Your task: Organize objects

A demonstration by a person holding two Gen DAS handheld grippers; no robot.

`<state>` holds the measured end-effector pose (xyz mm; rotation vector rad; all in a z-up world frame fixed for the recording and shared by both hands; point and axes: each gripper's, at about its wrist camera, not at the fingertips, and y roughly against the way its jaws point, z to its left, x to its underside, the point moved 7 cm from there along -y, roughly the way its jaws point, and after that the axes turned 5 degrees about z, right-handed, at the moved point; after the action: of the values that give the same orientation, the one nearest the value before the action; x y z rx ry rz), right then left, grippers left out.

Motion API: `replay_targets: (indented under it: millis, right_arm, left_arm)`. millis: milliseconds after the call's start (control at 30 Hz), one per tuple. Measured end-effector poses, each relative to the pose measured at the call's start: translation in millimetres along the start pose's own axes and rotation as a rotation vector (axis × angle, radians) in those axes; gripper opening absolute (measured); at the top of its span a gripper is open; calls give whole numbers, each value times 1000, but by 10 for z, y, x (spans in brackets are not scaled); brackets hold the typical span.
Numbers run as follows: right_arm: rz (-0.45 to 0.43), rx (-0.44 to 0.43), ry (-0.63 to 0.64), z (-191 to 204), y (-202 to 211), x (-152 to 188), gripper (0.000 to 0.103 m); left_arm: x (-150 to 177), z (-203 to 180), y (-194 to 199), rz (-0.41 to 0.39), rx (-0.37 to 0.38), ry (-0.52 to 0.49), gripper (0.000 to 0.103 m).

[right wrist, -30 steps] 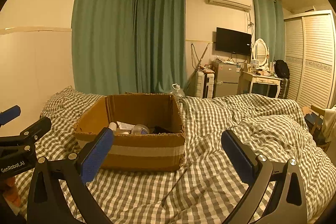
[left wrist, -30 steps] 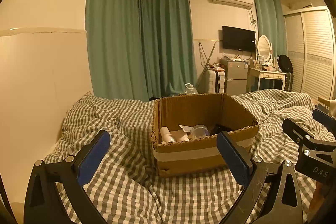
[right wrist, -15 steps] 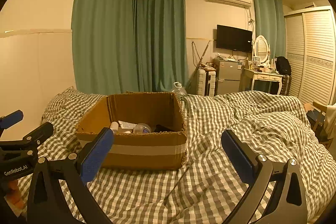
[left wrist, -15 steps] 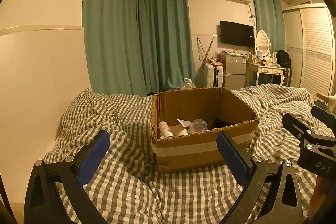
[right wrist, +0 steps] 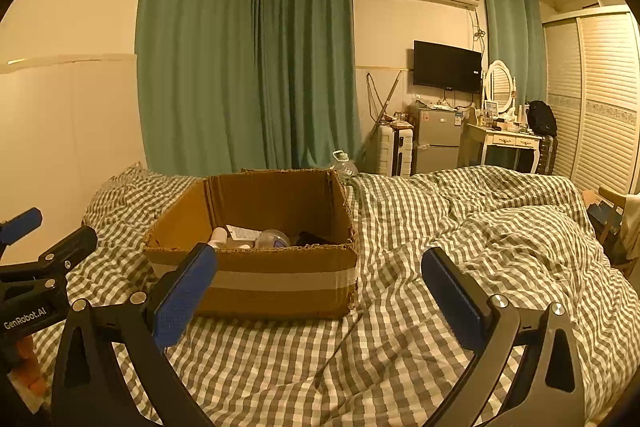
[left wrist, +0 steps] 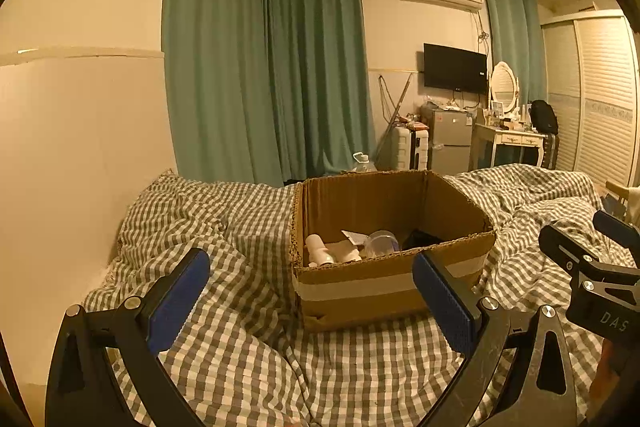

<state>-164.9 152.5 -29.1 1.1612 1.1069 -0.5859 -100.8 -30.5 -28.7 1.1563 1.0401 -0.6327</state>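
An open cardboard box (left wrist: 384, 287) with a pale tape band sits on a checked duvet; it also shows in the right wrist view (right wrist: 256, 279). Inside lie a white bottle (left wrist: 318, 247), a clear round container (left wrist: 382, 241), papers and a dark item (left wrist: 424, 239). My left gripper (left wrist: 310, 289) is open and empty, hovering in front of the box. My right gripper (right wrist: 320, 283) is open and empty, to the right of the box front. Each gripper shows at the edge of the other's view.
The rumpled checked duvet (right wrist: 480, 247) covers the bed. A cream wall panel (left wrist: 80, 167) stands at the left. Green curtains (left wrist: 260, 75), a small fridge (right wrist: 436, 141), a dressing table (right wrist: 504, 143) and a wardrobe (right wrist: 600, 99) stand beyond the bed.
Both cameras have risen and pulled back slightly, so the box sits lower and a little farther. Both grippers stay open and empty.
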Motion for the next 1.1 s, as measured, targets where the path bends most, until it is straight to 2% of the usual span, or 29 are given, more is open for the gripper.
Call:
replay_targets:
  millis: [567,1100]
  right_arm:
    - [-17,13,-1,-5,42,-16,103]
    - [3,9,16,51,-4,12,103]
  left_arm:
    - [45,15,-56,36,16,16,103]
    - [105,4,-64,40,-4,2,103]
